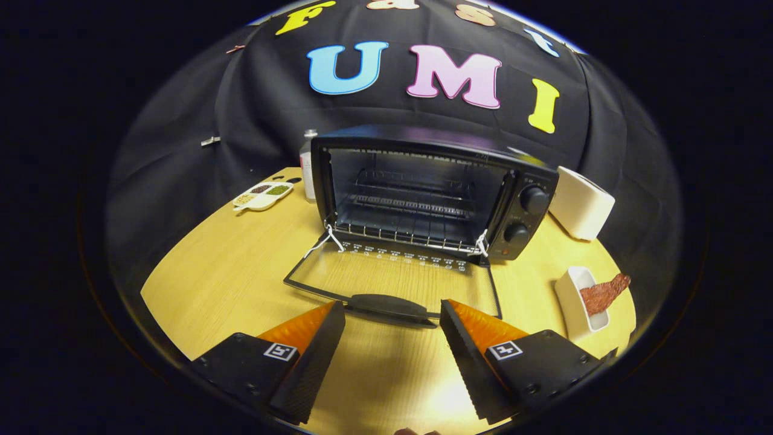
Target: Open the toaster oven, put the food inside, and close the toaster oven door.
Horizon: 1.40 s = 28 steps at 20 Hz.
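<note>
Toaster oven (pixel 423 193) stood with its door (pixel 392 281) dropped flat. Gripper (pixel 392 317) hovered spread wide, holding nothing, just before the door handle (pixel 389 305).

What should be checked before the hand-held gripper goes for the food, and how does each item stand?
1. Toaster oven door fully down on the table: ok.
2. Rack bare: ok.
3. Hand-held gripper open, holding nothing: ok.
4. Food in its white dish, beside the oven's knob side: ok.
5. Food overhangs the dish rim, graspable: ok.
6. Door handle just ahead of the fingers, clear of them: cannot tell.
</note>
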Available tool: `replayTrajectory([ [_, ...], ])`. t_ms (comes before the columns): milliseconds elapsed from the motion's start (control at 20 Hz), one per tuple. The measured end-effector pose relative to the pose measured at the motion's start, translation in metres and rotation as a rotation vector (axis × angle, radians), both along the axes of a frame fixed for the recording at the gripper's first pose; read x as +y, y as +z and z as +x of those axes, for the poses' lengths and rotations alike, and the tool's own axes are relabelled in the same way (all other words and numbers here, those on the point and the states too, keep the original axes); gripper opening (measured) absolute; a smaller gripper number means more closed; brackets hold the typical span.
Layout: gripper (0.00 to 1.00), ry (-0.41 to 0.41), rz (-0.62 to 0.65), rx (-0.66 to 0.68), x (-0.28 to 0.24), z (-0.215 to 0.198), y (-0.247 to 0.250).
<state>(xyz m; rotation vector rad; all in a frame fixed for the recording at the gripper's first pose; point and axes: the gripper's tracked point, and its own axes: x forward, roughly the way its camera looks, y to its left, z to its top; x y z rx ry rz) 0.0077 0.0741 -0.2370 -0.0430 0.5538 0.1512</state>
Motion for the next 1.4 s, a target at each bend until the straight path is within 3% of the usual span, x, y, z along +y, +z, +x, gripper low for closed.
replayTrajectory([
  [300, 0.98, 0.008, -0.008, -0.107, -0.043, 0.004, 0.065],
  [650, 0.98, -0.05, -0.011, -0.216, -0.107, 0.009, 0.136],
  [1150, 0.98, -0.12, 0.034, -0.208, -0.208, 0.037, 0.153],
  [1400, 0.98, -0.152, 0.023, -0.178, -0.269, 0.053, 0.139],
])
